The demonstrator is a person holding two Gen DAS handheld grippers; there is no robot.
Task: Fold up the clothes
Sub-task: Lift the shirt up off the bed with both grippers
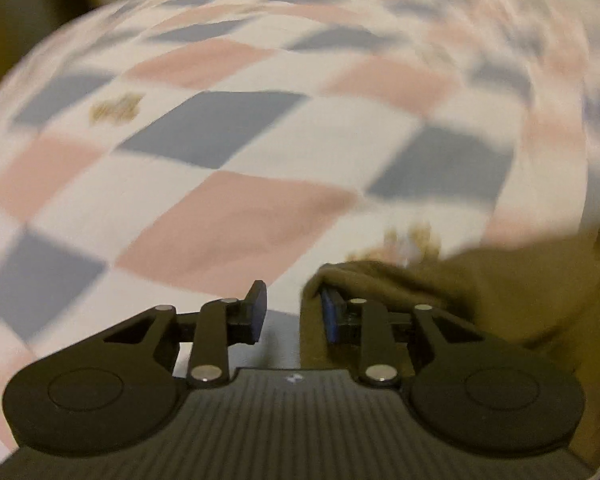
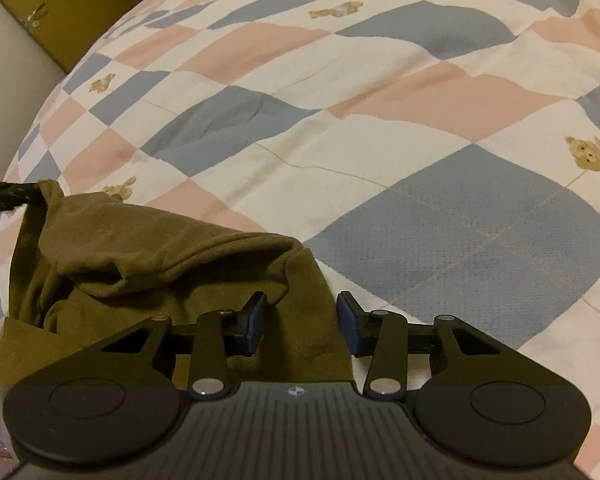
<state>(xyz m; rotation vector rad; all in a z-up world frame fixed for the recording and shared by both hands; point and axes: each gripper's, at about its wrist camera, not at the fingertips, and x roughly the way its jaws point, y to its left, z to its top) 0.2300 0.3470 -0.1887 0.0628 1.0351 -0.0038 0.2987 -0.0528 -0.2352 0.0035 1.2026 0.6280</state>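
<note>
Two grippers work over one olive-green garment (image 2: 172, 256) that lies crumpled on a bed, on a checked quilt (image 2: 380, 128) of pink, blue-grey and white squares with small teddy-bear prints. In the right wrist view the garment fills the area from 9 o'clock down to 6 o'clock, bunched into a raised fold near the middle left, with one strip of cloth running down between the fingers of the right gripper (image 2: 302, 322). Those fingers stand wide apart; the left pad (image 2: 256, 324) sits over the cloth, while the right pad (image 2: 350, 324) is just at the cloth's edge, with bare quilt beyond it toward 3 o'clock. Whether the pads touch the cloth cannot be told. At 9 o'clock in that view a dark gripper part meets the garment's far corner. The left wrist view is blurred. There the garment (image 1: 480, 288) lies from 3 o'clock to 5 o'clock, and an edge of it drapes over the right-hand finger (image 1: 332, 316) of the left gripper (image 1: 294, 312), partly hiding the blue pad. The other finger is clear of the cloth, over the quilt (image 1: 220, 160), and a narrow gap shows between the two.
</note>
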